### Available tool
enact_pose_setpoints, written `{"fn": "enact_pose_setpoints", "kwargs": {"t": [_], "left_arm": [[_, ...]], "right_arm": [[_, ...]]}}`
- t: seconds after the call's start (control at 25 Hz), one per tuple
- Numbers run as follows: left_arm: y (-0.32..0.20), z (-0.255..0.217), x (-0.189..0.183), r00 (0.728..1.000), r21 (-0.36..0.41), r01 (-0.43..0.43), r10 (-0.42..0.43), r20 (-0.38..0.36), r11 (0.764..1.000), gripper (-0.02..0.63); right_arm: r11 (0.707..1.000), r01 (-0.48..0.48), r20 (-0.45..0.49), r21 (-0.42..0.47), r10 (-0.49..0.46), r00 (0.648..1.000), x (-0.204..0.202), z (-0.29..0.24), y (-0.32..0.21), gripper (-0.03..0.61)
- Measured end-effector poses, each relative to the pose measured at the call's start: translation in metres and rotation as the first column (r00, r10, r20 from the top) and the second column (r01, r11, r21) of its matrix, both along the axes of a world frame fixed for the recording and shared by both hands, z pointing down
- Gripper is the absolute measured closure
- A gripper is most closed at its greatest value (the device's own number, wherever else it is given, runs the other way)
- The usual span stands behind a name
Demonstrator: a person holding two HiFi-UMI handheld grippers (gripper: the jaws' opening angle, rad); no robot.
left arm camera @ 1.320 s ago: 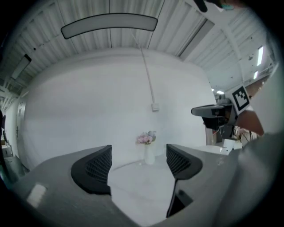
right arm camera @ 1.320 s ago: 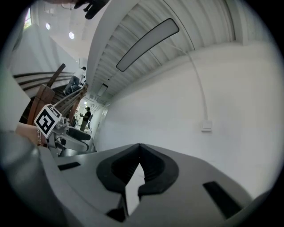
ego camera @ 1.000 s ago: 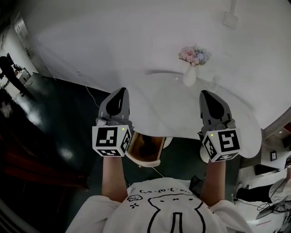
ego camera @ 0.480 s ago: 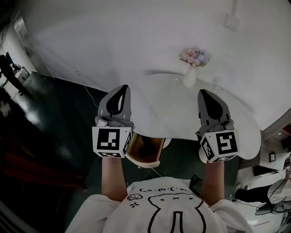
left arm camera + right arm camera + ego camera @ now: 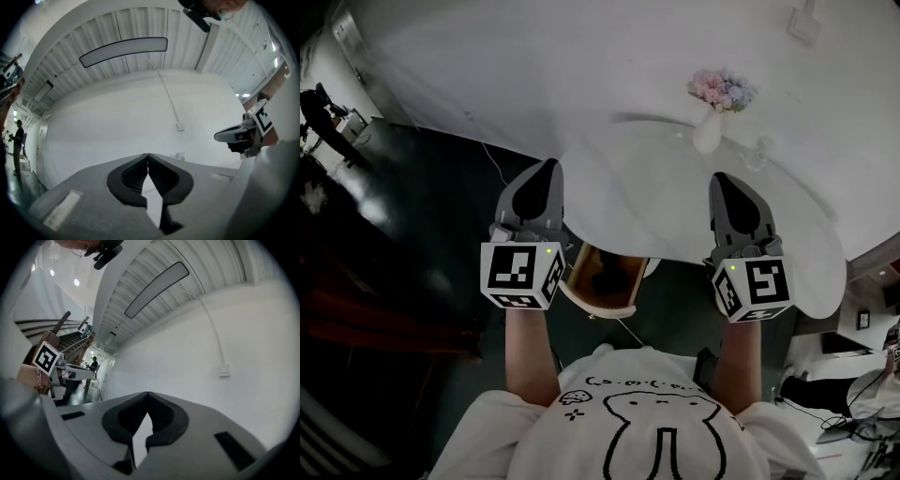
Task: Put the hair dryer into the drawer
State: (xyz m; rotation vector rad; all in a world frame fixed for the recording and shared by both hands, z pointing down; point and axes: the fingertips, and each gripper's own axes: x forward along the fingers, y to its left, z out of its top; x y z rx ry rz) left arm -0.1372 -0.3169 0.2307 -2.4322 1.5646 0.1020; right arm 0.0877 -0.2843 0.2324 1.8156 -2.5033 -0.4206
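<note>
No hair dryer shows in any view. My left gripper (image 5: 546, 169) is held level over the near left edge of the round white table (image 5: 675, 202), its jaws shut and empty. My right gripper (image 5: 724, 180) hovers over the table's near right part, also shut with nothing in it. Below the table's near edge, between my arms, sits an open wooden box-like compartment (image 5: 605, 279) with a dark inside, perhaps the drawer. In the left gripper view the jaws (image 5: 148, 157) meet against a white wall. The right gripper view shows its jaws (image 5: 147, 395) closed the same way.
A white vase (image 5: 709, 134) with pastel flowers (image 5: 724, 90) stands at the table's far side, a small clear item (image 5: 759, 150) beside it. A wall socket (image 5: 806, 24) is above. A person (image 5: 321, 120) stands far left on the dark floor (image 5: 422, 216).
Both grippers have shifted slightly and stay shut. The head view has tilted, so the table and vase now sit a bit higher and further right.
</note>
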Motion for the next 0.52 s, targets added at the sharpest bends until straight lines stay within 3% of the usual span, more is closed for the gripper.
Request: {"fn": "enact_pose_setpoints", "kwargs": {"t": [0.2,0.52], "left_arm": [[0.002,0.019,-0.004,1.000,-0.027,0.009,-0.009,0.004,1.000,0.597],[0.010,0.017,-0.005,0.993,-0.029,-0.052,0.049,-0.105,0.998,0.597]], "right_arm": [[0.999,0.016,-0.020,-0.040,-0.017,1.000,-0.009,0.019,-0.001,0.577],[0.999,0.013,-0.032,-0.049,-0.014,0.999,-0.004,0.025,0.003,0.577]]}}
